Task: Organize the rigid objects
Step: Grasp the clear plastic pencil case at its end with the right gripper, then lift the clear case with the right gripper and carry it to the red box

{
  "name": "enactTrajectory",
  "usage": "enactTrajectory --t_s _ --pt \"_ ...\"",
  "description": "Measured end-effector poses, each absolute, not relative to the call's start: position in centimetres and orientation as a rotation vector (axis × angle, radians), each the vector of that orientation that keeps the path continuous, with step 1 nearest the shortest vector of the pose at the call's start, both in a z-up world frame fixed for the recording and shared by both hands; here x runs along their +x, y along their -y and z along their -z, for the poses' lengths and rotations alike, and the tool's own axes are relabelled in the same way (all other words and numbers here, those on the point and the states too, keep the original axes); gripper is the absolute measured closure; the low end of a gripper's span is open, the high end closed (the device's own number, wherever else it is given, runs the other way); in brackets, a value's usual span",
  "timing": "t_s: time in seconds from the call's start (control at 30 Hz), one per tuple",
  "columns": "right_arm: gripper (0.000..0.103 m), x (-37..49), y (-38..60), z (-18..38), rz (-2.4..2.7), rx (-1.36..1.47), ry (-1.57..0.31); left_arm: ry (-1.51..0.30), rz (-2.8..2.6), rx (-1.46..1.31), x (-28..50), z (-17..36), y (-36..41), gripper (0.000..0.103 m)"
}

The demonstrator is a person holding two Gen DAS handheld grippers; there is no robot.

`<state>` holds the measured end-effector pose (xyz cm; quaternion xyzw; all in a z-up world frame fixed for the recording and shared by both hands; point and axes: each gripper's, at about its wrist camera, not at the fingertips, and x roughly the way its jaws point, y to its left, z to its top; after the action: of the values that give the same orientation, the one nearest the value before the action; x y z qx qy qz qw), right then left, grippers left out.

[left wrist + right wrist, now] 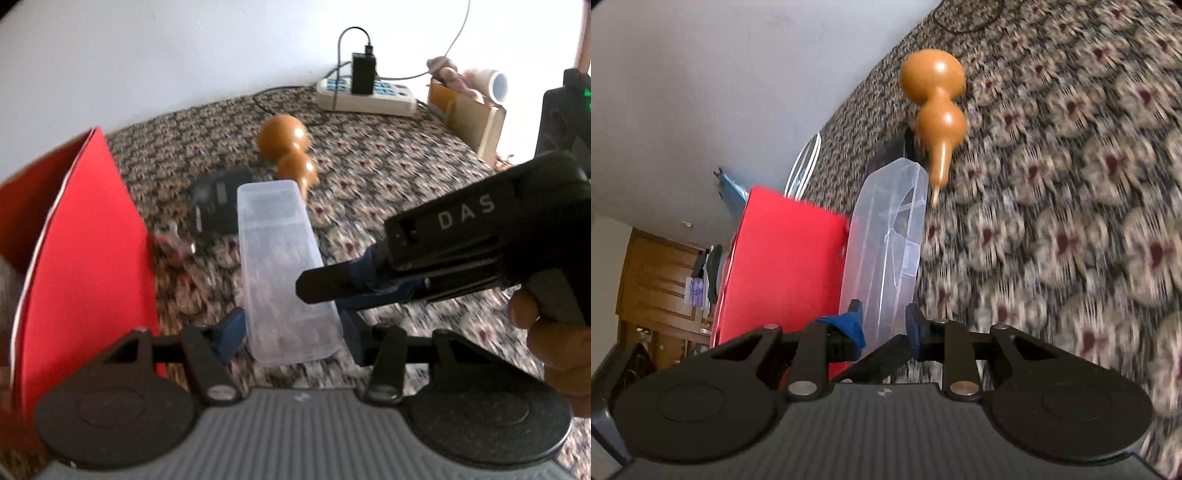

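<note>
One clear plastic box [284, 273], its contents unreadable, was clamped by both the left gripper [291, 332] and right gripper [882, 325]; one red box [85, 236] stood left, one gourd [290, 153] beyond.

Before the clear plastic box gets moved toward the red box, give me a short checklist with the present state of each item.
1. Left gripper has the clear plastic box between its fingers, near end: ok.
2. Right gripper closed on the box's side edge: ok.
3. Box lifted clear of the patterned cloth: cannot tell.
4. Box lid shut: cannot tell; the plastic is too blurred.
5. Red box beside the clear box, to its left: ok.
6. Wooden gourd lies beyond the box's far end, not in the way: ok.
</note>
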<state>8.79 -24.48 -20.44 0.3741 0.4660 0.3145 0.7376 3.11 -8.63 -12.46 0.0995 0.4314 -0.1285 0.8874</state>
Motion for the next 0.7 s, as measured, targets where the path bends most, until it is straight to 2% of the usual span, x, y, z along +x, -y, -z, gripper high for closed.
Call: enactTrajectory --t_s 0.37,0.7 --pt "0.095 1.3 23.4 21.4 -0.667 0.821 -1.109 -0.995 0.364 0.209 -4.1 12.4 6.9 0.053" --pt "0.094 -0.9 21.0 21.3 -0.646 0.766 -1.141 -1.075 0.416 0.163 -5.3 12.7 5.3 0.053"
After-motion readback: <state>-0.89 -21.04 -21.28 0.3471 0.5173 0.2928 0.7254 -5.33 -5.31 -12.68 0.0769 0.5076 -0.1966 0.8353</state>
